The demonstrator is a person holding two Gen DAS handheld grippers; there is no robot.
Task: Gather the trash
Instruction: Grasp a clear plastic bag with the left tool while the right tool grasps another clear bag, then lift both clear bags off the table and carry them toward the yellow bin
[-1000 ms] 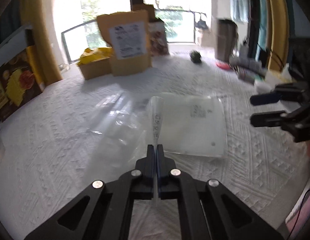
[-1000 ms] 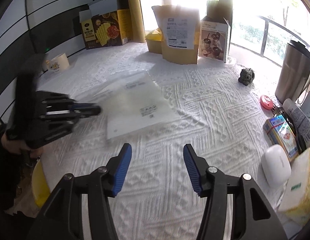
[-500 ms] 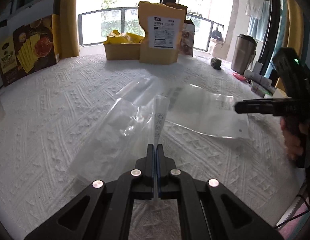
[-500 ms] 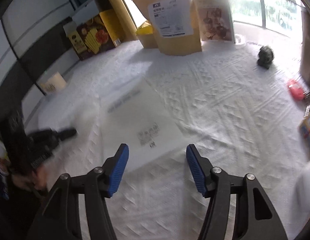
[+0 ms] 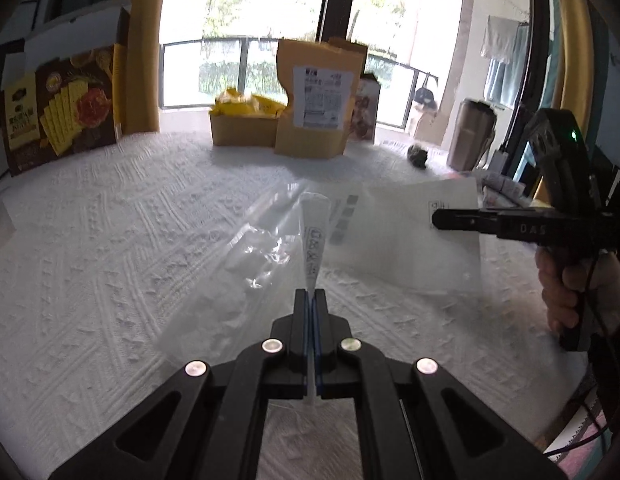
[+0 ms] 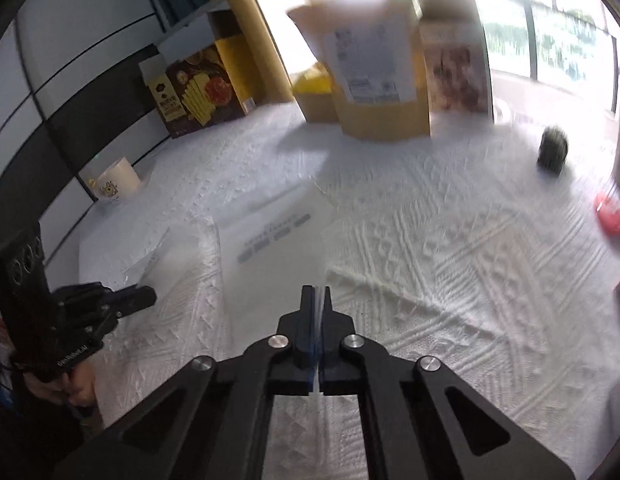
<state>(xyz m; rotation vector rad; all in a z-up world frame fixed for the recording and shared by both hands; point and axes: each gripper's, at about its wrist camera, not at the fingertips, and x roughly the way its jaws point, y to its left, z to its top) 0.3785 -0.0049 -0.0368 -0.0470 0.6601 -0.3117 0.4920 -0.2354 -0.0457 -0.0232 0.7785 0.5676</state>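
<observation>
The left hand-held gripper [image 5: 310, 300] is clamping its jaws tight on a folded edge of a clear plastic bag [image 5: 266, 248], which is rising as a narrow printed strip straight toward twelve o'clock from the fingertips while the rest of the bag is trailing crumpled onto the white textured table [image 5: 110, 240] at about eleven o'clock. The right hand-held gripper [image 6: 317, 300] is likewise pinching with no gap between its jaws, holding the near edge of a frosted white plastic bag [image 6: 270, 256]; that bag is spreading away toward eleven o'clock in the right wrist view, its grey printed marks facing up. In the left wrist view the same frosted bag [image 5: 405, 240] is lifting off the table at two o'clock, with the right gripper's dark fingers closing on its far corner at three o'clock. Standing along the far edge of the table are a brown paper pouch [image 5: 317, 100] at twelve o'clock, a small cardboard box [image 5: 242, 128] beside it and a cracker box [image 5: 58, 116] at ten o'clock.
</observation>
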